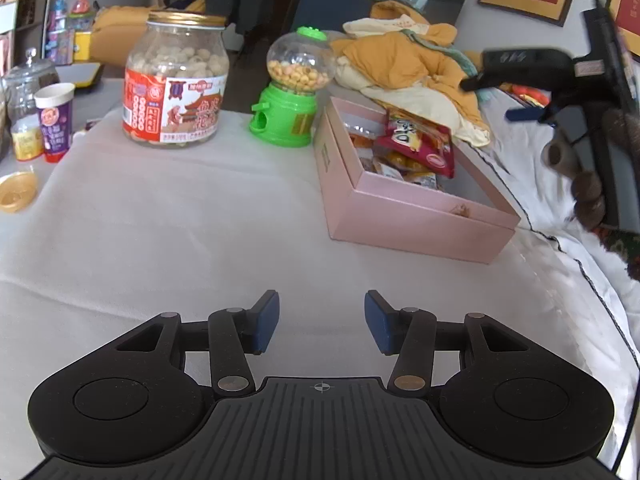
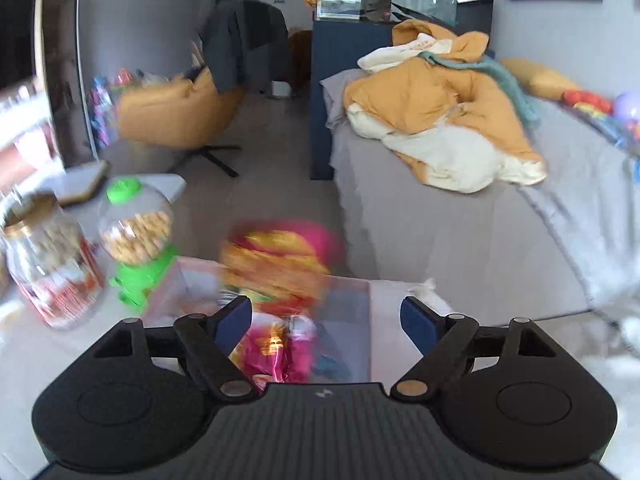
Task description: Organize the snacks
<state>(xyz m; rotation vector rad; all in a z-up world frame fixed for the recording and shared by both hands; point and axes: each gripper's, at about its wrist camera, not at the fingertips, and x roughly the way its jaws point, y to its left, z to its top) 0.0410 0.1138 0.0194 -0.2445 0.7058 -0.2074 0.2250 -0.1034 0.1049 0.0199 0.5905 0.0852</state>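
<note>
Snack packets, left wrist view: several lie in the pink box [image 1: 404, 216]; a red packet [image 1: 420, 140] leans on top, tilted, its upper edge past the far rim.
Pink box: open, on the white cloth [image 1: 180, 220], right of centre, just beside the green candy dispenser [image 1: 294, 92].
Peanut jar [image 1: 176, 80]: gold lid on, upright, left of the dispenser, apart from it.
Purple cup [image 1: 56, 120]: upright at the left edge, near a small yellow lid [image 1: 16, 192] lying flat.
Left gripper [image 1: 320, 320]: jaws moderately apart, nothing between them, hovering over bare cloth well short of the box.
Right gripper, seen from the left [image 1: 504, 96]: blurred, above and right of the box, a gloved hand [image 1: 576, 176] on its handle; jaws apart, nothing visible in them.

Snack packets, right wrist view: a red and yellow packet [image 2: 280, 264] smeared by blur, over the box [image 2: 352, 320]; pink packets [image 2: 280, 348] lower inside.
Right gripper [image 2: 326, 320]: jaws wide; pads touch no packet; whether the blurred packet is in the air or resting, cannot tell.
Dispenser [image 2: 136, 240] and jar [image 2: 48, 264]: left of the box, both blurred.
Background: orange quilt [image 2: 440, 108] heaped on a grey bed.
</note>
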